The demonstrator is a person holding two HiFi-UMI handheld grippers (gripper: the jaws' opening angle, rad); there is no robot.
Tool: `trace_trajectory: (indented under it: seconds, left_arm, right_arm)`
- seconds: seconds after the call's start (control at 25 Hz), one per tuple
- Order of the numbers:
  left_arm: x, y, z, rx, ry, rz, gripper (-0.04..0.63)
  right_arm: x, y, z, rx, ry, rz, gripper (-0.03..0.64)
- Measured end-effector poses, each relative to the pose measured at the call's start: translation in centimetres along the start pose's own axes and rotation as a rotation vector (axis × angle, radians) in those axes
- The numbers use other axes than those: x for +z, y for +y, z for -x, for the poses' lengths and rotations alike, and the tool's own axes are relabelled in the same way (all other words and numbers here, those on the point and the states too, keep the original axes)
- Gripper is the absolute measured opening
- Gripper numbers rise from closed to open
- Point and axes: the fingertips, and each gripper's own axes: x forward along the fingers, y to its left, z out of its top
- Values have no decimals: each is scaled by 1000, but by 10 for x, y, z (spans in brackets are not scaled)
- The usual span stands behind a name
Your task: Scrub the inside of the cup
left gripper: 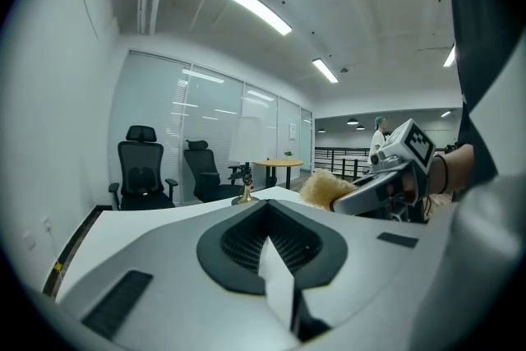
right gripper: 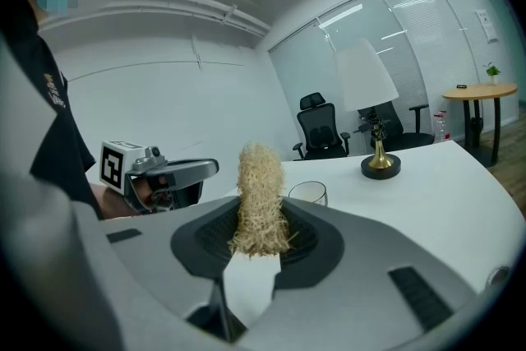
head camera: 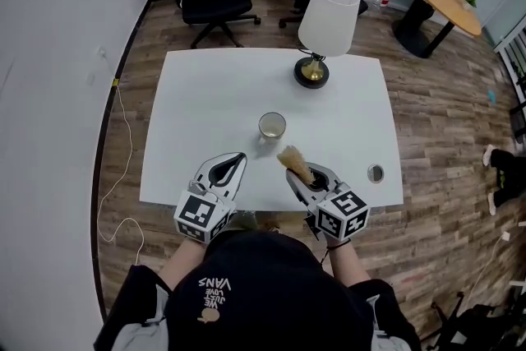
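Left gripper [head camera: 237, 160] was seen shut and empty at the head view's lower centre. The right gripper [head camera: 289, 173] was clamped on a straw scrubber [head camera: 293, 160], with the cup [head camera: 272, 126] just above. In the left gripper view, the jaws were pressed together. In the right gripper view, the cup was seen behind the scrubber. It would best be steadied first.

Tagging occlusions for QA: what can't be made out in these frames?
- Cup inside: head view, too small to tell clean or dirty.
- Cup base: right gripper view, hidden by the right gripper's body.
- Cup: left gripper view, not seen; likely behind the left gripper's body.
- Scrubber lower end: right gripper view, buried between the jaws.
- Round thing: head view, too small to identify.
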Motion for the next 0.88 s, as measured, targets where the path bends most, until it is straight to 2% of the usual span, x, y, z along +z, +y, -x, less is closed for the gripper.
trace_trajectory:
  seconds: [0.88]
  left_arm:
    - [2,-7,-3,-29,-7,3,11]
  right_arm:
    - [6,0,0,-6,-16,0,100]
